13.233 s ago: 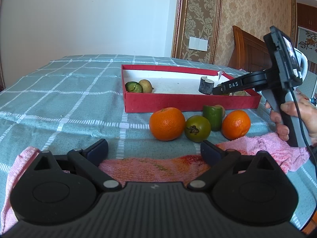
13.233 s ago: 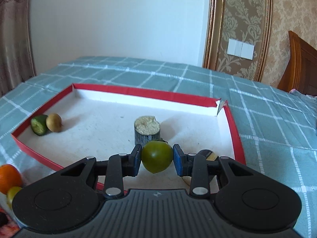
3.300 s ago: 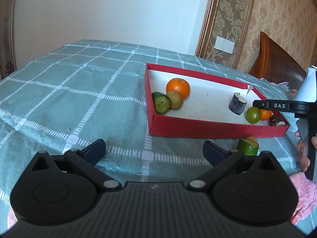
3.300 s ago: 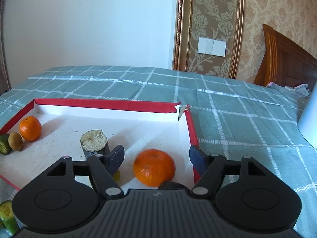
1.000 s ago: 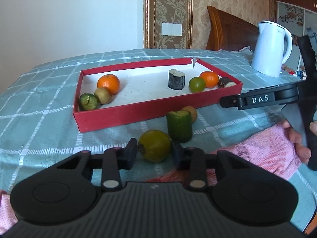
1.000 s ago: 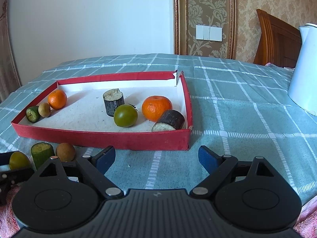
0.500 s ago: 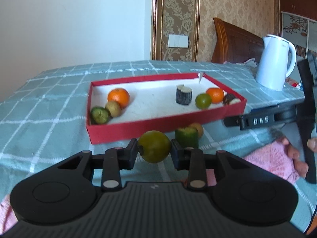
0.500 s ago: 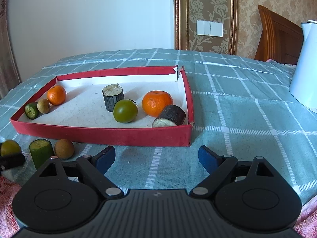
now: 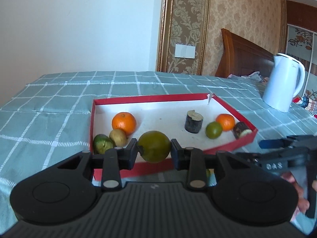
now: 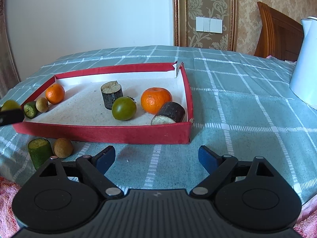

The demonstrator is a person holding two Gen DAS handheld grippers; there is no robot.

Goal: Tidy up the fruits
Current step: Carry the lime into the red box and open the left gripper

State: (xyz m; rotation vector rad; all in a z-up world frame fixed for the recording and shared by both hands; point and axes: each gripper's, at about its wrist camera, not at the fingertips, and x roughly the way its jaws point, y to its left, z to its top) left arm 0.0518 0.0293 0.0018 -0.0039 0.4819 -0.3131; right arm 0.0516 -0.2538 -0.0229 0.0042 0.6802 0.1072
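Left claw (image 9: 154,148) is clamped on a green-yellow round fruit (image 9: 154,146), held clear of the bench (image 10: 247,119) in front of the near wall of the red tray (image 10: 103,131). Right claw (image 10: 156,157) stands wide and empty, short of the tray. The bench carries a teal checked cloth; a white kettle (image 9: 283,83) stands at its right, against patterned wallpaper.
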